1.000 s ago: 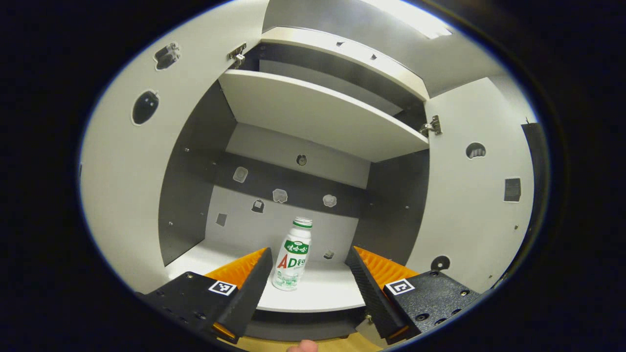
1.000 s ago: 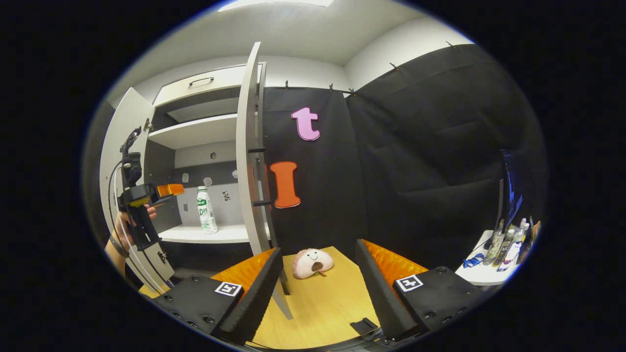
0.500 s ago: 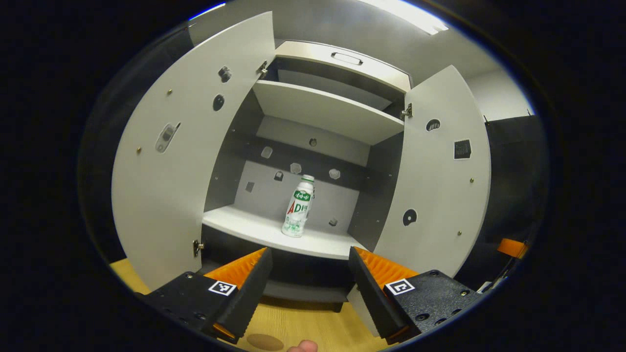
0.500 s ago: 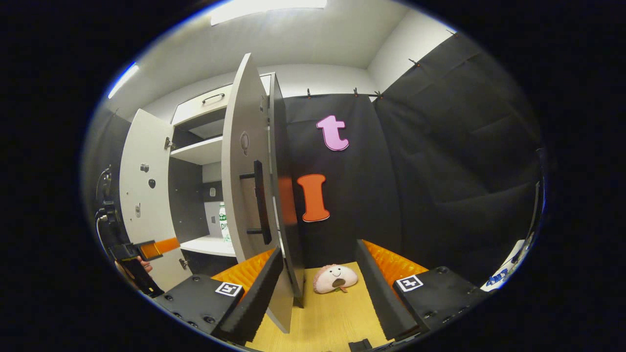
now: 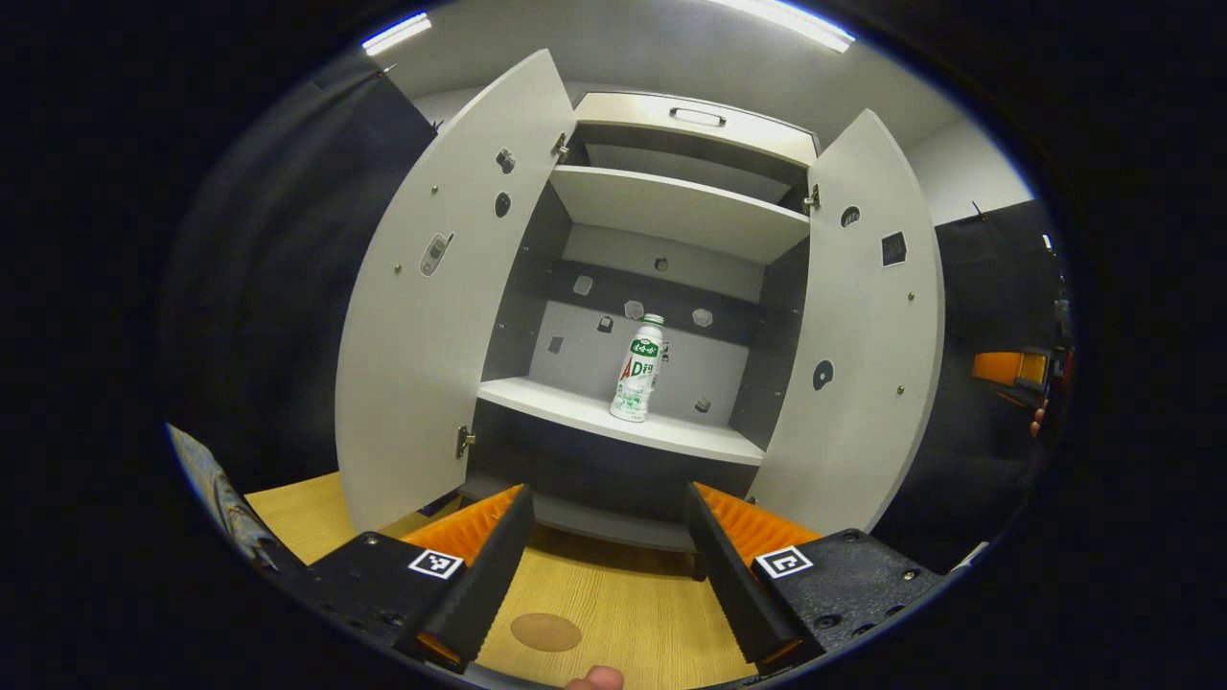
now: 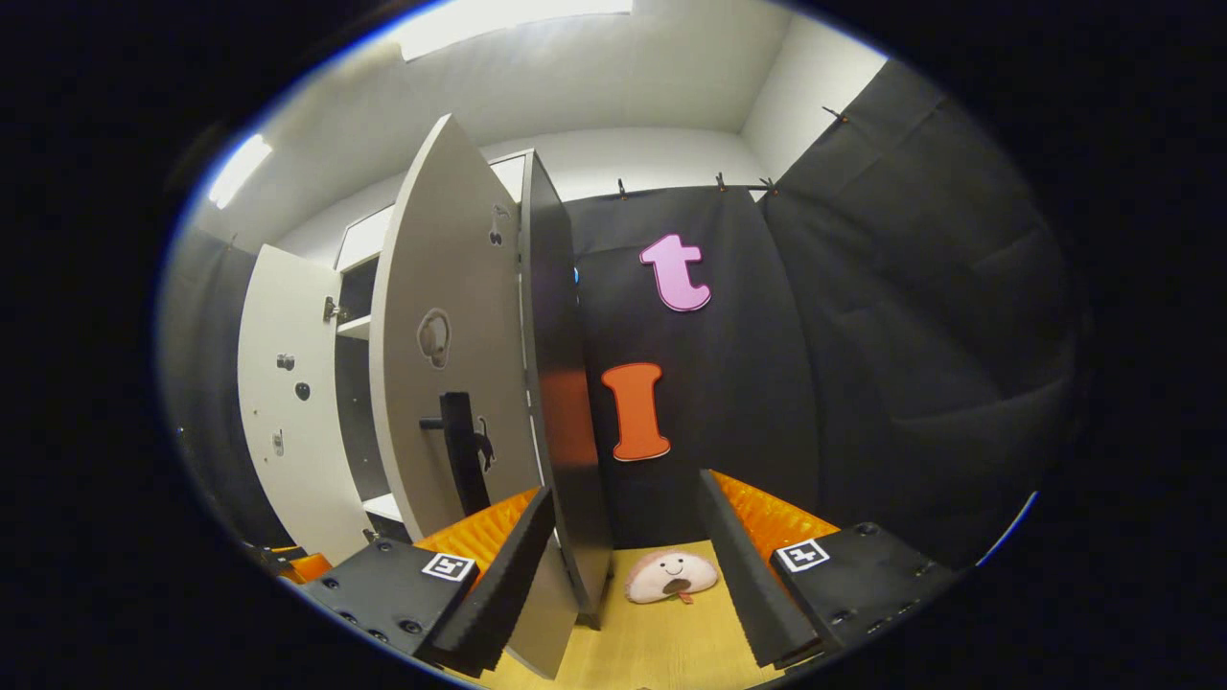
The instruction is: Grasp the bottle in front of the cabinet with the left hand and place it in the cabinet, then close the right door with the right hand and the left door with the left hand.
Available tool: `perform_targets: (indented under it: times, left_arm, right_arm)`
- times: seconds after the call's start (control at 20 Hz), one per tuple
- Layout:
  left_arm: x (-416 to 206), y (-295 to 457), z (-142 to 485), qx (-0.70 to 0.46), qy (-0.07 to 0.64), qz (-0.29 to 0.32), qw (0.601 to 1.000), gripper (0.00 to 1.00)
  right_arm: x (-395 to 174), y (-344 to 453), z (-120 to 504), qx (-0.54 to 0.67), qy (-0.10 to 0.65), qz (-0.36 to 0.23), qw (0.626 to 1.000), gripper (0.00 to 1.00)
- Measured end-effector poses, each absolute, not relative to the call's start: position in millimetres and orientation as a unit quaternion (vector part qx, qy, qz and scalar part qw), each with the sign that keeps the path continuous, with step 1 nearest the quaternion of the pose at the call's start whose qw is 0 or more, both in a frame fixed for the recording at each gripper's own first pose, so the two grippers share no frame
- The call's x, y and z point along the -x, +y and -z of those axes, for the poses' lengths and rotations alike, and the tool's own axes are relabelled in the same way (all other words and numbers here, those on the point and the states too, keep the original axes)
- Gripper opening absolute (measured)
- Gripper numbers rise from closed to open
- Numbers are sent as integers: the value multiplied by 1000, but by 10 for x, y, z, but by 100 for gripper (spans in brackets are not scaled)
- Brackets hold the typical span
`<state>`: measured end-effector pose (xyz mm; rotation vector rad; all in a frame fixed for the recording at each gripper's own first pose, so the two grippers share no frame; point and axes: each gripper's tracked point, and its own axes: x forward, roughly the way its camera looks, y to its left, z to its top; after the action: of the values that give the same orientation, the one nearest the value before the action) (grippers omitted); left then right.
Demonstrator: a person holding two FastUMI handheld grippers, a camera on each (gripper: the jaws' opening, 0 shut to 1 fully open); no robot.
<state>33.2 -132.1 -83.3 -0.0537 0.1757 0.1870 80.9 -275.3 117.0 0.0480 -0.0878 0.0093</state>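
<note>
Between its spread fingers, the left gripper (image 5: 606,561) held nothing, hanging above the wooden floor (image 5: 623,613) in front of the cabinet (image 5: 671,192). Beyond it the bottle (image 5: 637,380) stood upright on the lower shelf (image 5: 575,407), both doors swung wide. The right gripper (image 6: 623,565) was likewise agape and empty, just beside the right door (image 6: 451,383) near its dark handle (image 6: 460,460); whether a finger touched the door's edge is unclear. A plush toy (image 6: 671,577) lay on the floor ahead.

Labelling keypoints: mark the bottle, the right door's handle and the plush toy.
bottle (image 5: 637,369), left gripper view, on its label.
right door's handle (image 6: 461,450), right gripper view, on the dark bar.
plush toy (image 6: 671,575), right gripper view, on its face.
</note>
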Motion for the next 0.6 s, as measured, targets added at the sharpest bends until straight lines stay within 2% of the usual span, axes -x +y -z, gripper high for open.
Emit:
perform_targets:
  times: [0.05,0.1,0.45,0.5,0.55,0.6]
  left_arm:
    - [-324,-1331,835,22,89,-86,992,96]
    - [-333,-1334,833,17,91,-76,993,96]
    - [-497,-1095,808,-17,91,-19,995,96]
    - [-524,-1054,838,-14,96,-13,995,96]
    - [-539,-1007,844,-12,99,-8,995,96]
    - [-554,-947,836,-12,97,-5,995,96]
  right_arm:
    - [-876,-2772,-1215,-24,-45,-1,999,89]
    - [-932,-2769,-1244,-21,-46,2,999,98]
    - [-1186,-2472,-1273,-14,-51,31,998,98]
    - [-1191,-2402,-1276,-17,-53,30,998,89]
    - [-1194,-2323,-1254,-21,-51,26,998,98]
    - [-1202,-2263,-1224,-20,-46,27,998,98]
